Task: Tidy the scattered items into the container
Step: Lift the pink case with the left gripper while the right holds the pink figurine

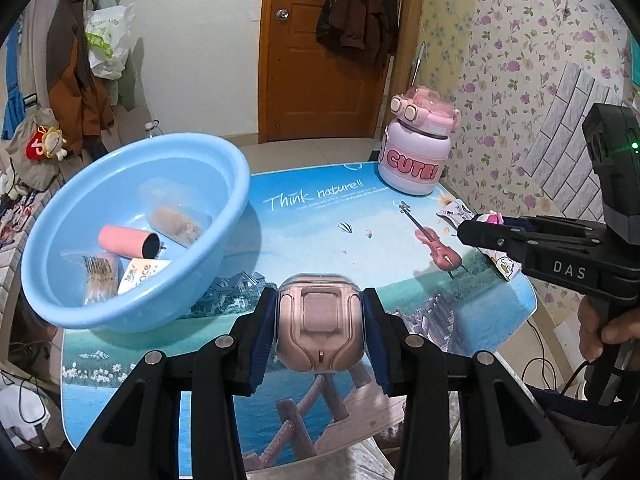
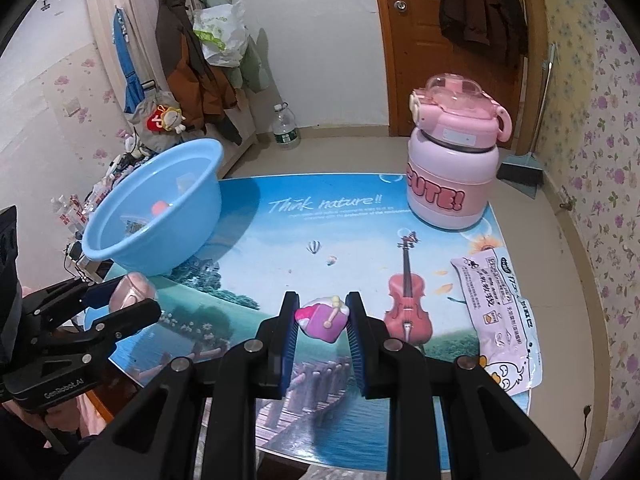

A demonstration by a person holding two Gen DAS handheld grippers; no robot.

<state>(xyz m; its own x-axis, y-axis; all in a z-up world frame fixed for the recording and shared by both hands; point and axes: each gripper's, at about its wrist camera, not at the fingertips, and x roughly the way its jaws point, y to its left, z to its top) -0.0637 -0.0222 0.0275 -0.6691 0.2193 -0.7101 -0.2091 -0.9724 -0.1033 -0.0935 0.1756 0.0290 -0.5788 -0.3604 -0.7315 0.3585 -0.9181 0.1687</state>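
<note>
My left gripper (image 1: 320, 328) is shut on a rounded pink case with a clear shell (image 1: 320, 324), held above the table in front of the blue basin (image 1: 236, 168). The basin holds a pink cylinder (image 1: 124, 242) and a couple of clear snack packets (image 1: 176, 220). My right gripper (image 2: 322, 318) is shut on a small pink and purple toy (image 2: 322, 318) above the table's middle. In the right wrist view the left gripper (image 2: 124, 300) shows at the left with the pink case (image 2: 134, 286), next to the basin (image 2: 160, 248). In the left wrist view the right gripper (image 1: 476, 228) enters from the right.
A large pink bottle marked CUTE (image 2: 452, 176) stands at the table's far right. A white snack bag (image 2: 500, 320) lies flat at the right edge. The picture tabletop (image 2: 320, 232) is round-cornered, with floor beyond. A hand (image 1: 604, 320) grips the right tool's handle.
</note>
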